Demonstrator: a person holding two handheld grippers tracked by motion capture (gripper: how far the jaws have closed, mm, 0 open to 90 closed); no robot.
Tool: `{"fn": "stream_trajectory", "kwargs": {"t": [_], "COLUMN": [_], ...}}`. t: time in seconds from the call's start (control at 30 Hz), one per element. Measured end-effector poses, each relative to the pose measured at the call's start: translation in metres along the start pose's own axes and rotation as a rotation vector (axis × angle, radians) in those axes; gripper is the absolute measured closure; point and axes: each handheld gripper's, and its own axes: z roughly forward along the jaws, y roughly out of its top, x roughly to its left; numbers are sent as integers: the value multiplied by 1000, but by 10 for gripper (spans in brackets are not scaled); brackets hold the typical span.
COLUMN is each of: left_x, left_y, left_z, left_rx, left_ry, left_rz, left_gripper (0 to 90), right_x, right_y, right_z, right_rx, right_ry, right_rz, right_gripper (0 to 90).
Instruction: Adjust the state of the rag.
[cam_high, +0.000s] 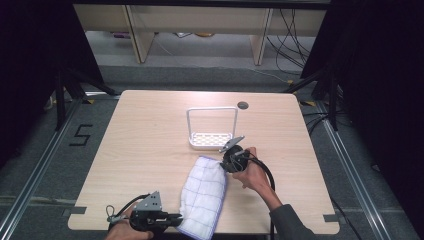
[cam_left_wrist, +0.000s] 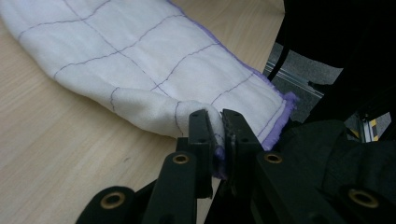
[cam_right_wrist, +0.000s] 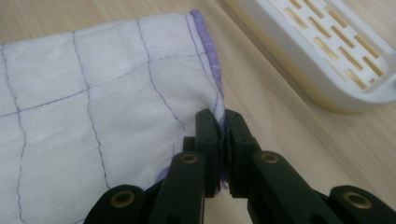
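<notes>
Cloth (cam_high: 204, 195) lies on the bench (cam_high: 150, 150) near the front edge, its near end overhanging. Left tool (cam_high: 170, 219) is clamped on the near corner, right tool (cam_high: 223, 161) on the far hem just beside the rack (cam_high: 212, 129). Both bites look thin, so uneven pulling could slip a corner free; the right tool might, I think, knock the rack.

text: "5" (cam_high: 80, 135) | on: grey floor left of the table | marking: black
</notes>
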Motion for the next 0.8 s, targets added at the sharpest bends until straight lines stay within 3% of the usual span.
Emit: {"fn": "stream_trajectory", "kwargs": {"t": [0.13, 0.17, 0.2, 0.3, 0.37, 0.43, 0.5, 0.53, 0.57, 0.6, 0.63, 0.67, 0.8], "left_x": [-1, -4, -2, -3, -9, -9, -9, -8, -8, -7, -4, -2, 3], "left_y": [1, 1, 2, 2, 2, 2, 3, 4, 4, 5, 7, 12, 20], "left_z": [5, 7, 7, 10, 14, 14, 13, 10, 10, 7, 5, 0, -6], "left_rx": [13, 4, 19, 27, 17, 17, 14, 6, 6, 6, -6, -36, -72], "left_ry": [-8, -4, -3, -6, -20, -33, -44, -55, -55, -48, -63, -60, -29], "left_rz": [12, -8, 20, 26, -8, 4, -6, -20, -20, -26, -24, -37, -40], "left_gripper": [815, 814, 814, 811, 803, 767, 734, 675, 653, 653, 645, 624, 584], "right_x": [-3, -4, -5, -6, -7, -8, -10, -13, -13, -14, -16, -19, -24], "right_y": [2, 2, 2, 1, 0, 0, -1, -4, -4, -5, -6, -10, -14], "right_z": [9, 11, 12, 13, 15, 14, 11, 4, 4, 0, -4, -10, -17], "right_rx": [-29, -28, -31, -43, -64, -60, -76, -102, -102, -99, -105, -107, -126], "right_ry": [1, 8, 4, 12, 14, 8, -3, -32, -32, -40, -50, -63, -79], "right_rz": [19, 14, 14, 29, 63, 60, 87, 119, 119, 165, 168, 204, 208], "right_gripper": [861, 860, 859, 853, 794, 747, 698, 627, 627, 608, 604, 593, 585]}}
